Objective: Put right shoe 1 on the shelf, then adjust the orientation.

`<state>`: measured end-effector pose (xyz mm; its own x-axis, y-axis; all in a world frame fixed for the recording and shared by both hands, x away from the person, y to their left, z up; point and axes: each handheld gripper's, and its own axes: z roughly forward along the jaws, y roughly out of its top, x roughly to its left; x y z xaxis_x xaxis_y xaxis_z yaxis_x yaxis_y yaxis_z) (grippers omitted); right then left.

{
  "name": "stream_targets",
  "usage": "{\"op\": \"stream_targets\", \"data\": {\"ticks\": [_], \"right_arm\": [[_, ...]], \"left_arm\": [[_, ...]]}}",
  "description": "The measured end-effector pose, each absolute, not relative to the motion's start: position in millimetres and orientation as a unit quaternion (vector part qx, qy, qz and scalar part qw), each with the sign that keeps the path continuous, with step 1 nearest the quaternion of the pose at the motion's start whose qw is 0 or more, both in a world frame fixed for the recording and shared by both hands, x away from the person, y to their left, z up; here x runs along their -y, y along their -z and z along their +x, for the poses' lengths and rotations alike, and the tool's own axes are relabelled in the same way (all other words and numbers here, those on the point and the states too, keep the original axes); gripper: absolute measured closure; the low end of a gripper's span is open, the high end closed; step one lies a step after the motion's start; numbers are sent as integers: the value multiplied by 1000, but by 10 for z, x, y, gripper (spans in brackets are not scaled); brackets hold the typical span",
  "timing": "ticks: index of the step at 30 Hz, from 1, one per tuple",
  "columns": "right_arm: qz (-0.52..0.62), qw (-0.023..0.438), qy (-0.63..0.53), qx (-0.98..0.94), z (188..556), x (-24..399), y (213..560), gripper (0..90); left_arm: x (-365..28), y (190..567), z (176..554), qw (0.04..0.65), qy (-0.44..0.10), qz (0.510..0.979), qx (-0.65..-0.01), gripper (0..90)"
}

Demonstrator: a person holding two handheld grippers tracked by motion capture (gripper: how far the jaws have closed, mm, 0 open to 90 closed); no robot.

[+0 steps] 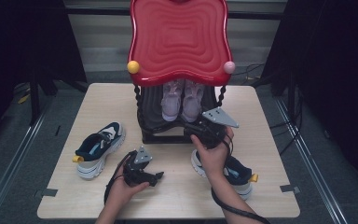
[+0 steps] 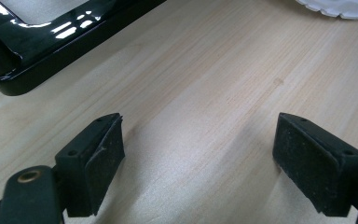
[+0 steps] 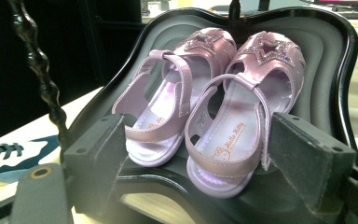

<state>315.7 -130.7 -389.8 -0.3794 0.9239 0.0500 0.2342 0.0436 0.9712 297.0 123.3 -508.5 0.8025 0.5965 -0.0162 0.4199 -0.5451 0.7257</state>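
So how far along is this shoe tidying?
Looks done: a pair of pink sandals stands on the black lower shelf. In hand: the right gripper is at the sandals' heels, jaws open, gripping nothing. Probably left: two sneakers on the table; the left gripper is open.

Light wooden table (image 1: 98,100) on grey floor (image 1: 9,158), black curtains (image 1: 23,37) either side, pale slatted wall (image 1: 102,37) behind

Two pale purple sandals (image 3: 214,116) with star-studded toes lie side by side, heels toward six o'clock, on the rack's black lower shelf (image 3: 326,56).
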Motion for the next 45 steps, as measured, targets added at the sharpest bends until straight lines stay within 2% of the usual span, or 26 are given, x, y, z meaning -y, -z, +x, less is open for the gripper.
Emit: {"op": "stream_targets", "data": {"ticks": [14, 31, 45], "right_arm": [[423, 295, -529, -673, 3029, 1546, 3841, 160], [409, 264, -516, -705, 2909, 1912, 3844, 167], [416, 259, -499, -714, 2855, 2262, 3861, 165]], "left_arm": [[-1233, 5085, 2970, 377, -117, 871, -292, 159], [-1234, 5085, 2970, 378, -116, 871, -292, 159], [-1234, 5085, 2970, 378, -116, 871, -291, 159]]}}
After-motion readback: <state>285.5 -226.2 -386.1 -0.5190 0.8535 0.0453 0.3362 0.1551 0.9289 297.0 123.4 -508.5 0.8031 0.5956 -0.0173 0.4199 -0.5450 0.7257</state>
